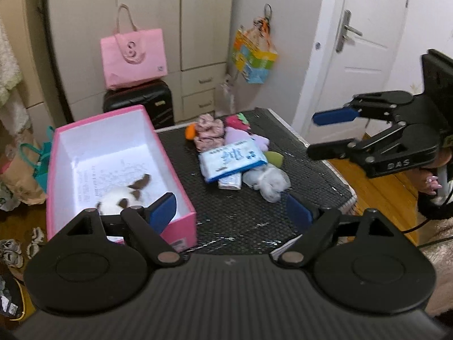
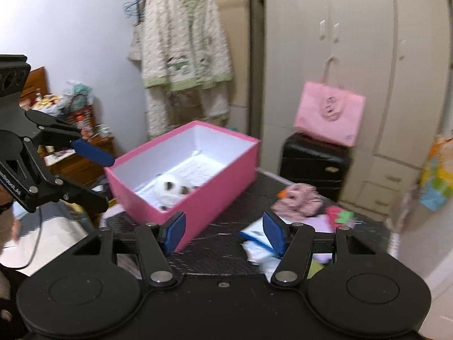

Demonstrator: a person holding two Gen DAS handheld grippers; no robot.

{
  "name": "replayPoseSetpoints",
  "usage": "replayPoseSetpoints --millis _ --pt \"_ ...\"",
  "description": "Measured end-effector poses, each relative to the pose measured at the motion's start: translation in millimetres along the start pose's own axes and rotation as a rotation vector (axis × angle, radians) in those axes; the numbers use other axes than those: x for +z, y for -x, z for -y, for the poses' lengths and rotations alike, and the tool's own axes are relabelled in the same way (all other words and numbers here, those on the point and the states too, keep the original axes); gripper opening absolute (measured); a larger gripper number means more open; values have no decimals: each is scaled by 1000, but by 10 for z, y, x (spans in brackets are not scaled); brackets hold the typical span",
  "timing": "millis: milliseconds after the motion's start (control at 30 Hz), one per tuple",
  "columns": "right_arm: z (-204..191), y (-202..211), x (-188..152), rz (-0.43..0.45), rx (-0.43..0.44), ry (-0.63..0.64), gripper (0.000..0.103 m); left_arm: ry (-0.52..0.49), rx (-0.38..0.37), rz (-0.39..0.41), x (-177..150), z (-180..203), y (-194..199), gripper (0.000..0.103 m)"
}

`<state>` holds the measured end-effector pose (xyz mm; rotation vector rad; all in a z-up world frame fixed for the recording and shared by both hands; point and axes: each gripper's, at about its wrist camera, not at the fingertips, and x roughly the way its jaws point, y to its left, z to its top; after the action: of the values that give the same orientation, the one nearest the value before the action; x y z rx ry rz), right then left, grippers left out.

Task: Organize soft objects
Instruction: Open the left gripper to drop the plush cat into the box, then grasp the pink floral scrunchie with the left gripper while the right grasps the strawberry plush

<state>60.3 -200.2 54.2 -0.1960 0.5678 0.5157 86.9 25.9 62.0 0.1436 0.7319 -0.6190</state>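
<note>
A pink box with a white inside stands on the left of the black table; a white and brown plush toy lies in it. A pile of soft things lies mid-table: a blue tissue pack, a pink floral cloth, a clear bag of white stuff. My left gripper is open and empty above the table's near edge. My right gripper is open and empty, between the box and the pile; the left wrist view shows it at right.
A pink tote bag sits on a black suitcase behind the table, before a wardrobe. A colourful bag hangs by a white door. Pyjamas hang on the left wall. Shoes and bags lie on the floor at left.
</note>
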Motion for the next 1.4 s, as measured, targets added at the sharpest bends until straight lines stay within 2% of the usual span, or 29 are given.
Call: replayPoseSetpoints --millis 233,433,667,900,967,1067,1200,1300,1400 --pt "279 91 -244 5 -33 -38 68 -3 -29 11 30 194 -346 85" --pt "631 -89 -382 -27 -58 -83 68 10 -55 3 93 297 -760 85" --pt "1008 -357 -435 -50 -65 -107 68 89 -53 0 296 277 -1303 85" --pt "1424 -809 -424 -70 -30 -157 68 128 55 146 407 283 -1739 84" --pt "1551 -982 -409 -78 -25 -180 68 155 85 150 454 261 -1902 83" --pt "1738 -1278 -376 -81 -34 -208 68 161 189 171 497 243 -2167 83" --pt "1970 -1688 -337 -108 -39 -246 68 232 253 154 575 96 -2512 83" --pt "2143 -1918 -339 -127 -14 -290 68 232 342 154 613 22 -2700 82" --pt "2282 -2102 -373 -135 14 -344 68 224 353 127 628 -60 -2912 81"
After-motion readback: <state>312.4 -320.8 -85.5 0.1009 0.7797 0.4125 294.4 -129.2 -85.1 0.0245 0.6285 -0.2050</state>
